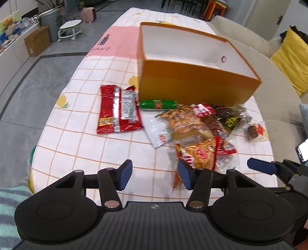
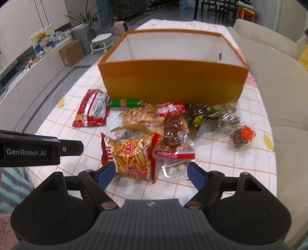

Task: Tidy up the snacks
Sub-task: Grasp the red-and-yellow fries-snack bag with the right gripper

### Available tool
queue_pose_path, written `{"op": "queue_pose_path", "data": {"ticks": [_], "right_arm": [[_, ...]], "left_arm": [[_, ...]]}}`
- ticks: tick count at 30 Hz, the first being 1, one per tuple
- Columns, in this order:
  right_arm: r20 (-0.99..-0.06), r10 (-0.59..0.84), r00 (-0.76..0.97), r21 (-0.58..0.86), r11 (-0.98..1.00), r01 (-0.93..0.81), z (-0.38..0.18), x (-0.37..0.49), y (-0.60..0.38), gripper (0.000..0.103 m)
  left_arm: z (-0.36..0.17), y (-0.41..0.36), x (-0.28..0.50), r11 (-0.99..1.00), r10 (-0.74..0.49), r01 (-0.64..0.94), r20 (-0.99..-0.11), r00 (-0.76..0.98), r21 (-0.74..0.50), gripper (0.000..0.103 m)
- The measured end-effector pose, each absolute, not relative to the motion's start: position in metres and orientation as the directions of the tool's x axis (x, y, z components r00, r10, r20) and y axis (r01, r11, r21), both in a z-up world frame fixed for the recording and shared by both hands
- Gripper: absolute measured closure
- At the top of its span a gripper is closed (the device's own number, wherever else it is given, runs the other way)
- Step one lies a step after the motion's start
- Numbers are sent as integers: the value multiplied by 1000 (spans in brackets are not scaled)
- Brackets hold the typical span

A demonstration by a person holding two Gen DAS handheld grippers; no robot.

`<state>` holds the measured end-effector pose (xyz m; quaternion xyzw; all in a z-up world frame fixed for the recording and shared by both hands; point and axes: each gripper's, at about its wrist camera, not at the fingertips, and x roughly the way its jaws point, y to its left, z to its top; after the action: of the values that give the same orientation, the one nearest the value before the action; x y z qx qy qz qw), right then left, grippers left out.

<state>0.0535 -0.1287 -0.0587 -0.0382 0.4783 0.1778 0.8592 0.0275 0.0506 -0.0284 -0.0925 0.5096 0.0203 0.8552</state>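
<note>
fingers: both the left gripper (image 1: 155,176) and right gripper (image 2: 149,173) are spread wide, holding nothing
snacks: all in a pile (image 2: 163,127) on the table (image 2: 221,153), right in front of the orange box (image 2: 173,80)
progress: basically zero, the box looks empty as far as I can see
left to do: everything, probably the fries bag (image 2: 134,155) first

A home living room. Ahead of the right gripper (image 2: 151,174) a worktop (image 2: 211,150) under a checked cloth with fruit prints runs into the room. To its right a beige sofa (image 2: 279,80) lines the worktop; the left wrist view shows a yellow cushion (image 1: 290,57) on it. To the left, grey floor tiles (image 2: 57,80), a low white ledge (image 2: 28,77) crowded with small items, a cardboard carton (image 2: 71,52), a grey bin (image 2: 82,36), a white wheeled stool (image 2: 100,41) and potted plants (image 2: 86,13). Dark chairs (image 2: 215,8) stand far ahead.
</note>
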Motion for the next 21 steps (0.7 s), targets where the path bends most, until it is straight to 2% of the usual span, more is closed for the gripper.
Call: {"op": "queue_pose_path", "data": {"ticks": [2, 6, 13, 15, 19, 21], "right_arm": [[-844, 288, 452, 130, 928, -349, -63, 57, -124, 24], [-853, 310, 421, 154, 919, -364, -72, 63, -110, 14], [-869, 285, 403, 118, 913, -391, -90, 71, -90, 12], [-875, 283, 394, 120, 914, -388, -95, 74, -88, 19], [-874, 280, 398, 114, 913, -391, -96, 76, -85, 26], [-868, 293, 402, 124, 910, -396, -94, 76, -86, 44]], "left_arm": [[-30, 53, 29, 983, -52, -132, -876, 480, -131, 39], [-32, 56, 31, 981, -50, -142, -876, 479, -133, 39], [-40, 66, 34, 973, -45, -183, -886, 462, -144, 39], [-41, 68, 35, 972, -48, -184, -886, 462, -148, 39], [-40, 69, 37, 972, -49, -183, -883, 467, -151, 39], [-40, 70, 38, 971, -51, -183, -881, 471, -154, 39]]}}
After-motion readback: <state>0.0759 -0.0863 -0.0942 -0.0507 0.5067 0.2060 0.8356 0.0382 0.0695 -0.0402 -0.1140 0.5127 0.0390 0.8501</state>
